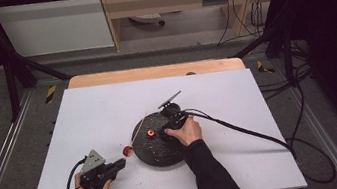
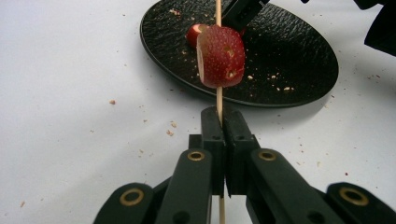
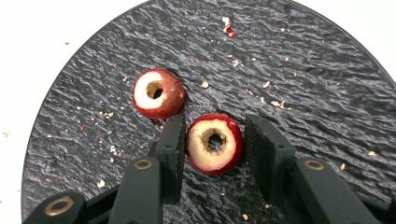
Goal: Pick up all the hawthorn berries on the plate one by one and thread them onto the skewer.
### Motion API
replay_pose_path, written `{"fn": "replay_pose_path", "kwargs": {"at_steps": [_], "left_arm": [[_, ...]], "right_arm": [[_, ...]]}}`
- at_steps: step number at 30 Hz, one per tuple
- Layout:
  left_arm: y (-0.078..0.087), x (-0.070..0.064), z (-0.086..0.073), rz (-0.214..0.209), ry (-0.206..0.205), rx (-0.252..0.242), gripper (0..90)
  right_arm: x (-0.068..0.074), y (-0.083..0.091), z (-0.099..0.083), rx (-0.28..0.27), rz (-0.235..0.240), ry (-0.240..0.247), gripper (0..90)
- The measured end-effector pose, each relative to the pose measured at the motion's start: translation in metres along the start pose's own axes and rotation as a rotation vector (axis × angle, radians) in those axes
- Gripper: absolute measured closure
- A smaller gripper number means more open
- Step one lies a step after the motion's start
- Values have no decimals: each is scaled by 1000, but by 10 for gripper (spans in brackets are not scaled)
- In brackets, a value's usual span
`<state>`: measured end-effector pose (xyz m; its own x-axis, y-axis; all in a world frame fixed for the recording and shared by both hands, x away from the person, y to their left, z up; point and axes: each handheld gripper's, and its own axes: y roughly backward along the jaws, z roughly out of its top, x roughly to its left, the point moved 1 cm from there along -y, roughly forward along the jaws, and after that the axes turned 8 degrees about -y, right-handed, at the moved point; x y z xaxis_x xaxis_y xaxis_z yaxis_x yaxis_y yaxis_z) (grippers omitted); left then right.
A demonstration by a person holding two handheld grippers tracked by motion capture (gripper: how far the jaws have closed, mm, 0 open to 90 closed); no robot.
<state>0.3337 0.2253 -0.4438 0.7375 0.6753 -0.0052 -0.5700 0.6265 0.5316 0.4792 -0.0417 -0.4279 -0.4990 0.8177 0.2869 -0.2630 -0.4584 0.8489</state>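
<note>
While the left gripper (image 2: 223, 122) clamped the thin wooden skewer (image 2: 218, 98) with one fruit slice (image 2: 221, 57) threaded on it, the right gripper (image 3: 212, 140) stood open astride a cored slice (image 3: 215, 143) on the black plate (image 3: 303, 70). The slice looked soft and easily bruised, so a light grip across its skin was advisable. Another slice (image 3: 158, 94) lay just beside.

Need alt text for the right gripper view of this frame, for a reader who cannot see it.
The right claw stands open around a cored strawberry piece lying on a black textured plate, one jaw on each side of it. A second cored strawberry piece lies just beyond the left jaw, with pale crumbs scattered over the plate.
</note>
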Motion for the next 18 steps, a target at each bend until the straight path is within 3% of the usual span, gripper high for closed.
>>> {"fn": "replay_pose_path", "kwargs": {"at_steps": [18], "left_arm": [[-1, -2, 0, -1, -6, 2, 881]], "right_arm": [[3, 18, 1, -19, 14, -19, 609]]}}
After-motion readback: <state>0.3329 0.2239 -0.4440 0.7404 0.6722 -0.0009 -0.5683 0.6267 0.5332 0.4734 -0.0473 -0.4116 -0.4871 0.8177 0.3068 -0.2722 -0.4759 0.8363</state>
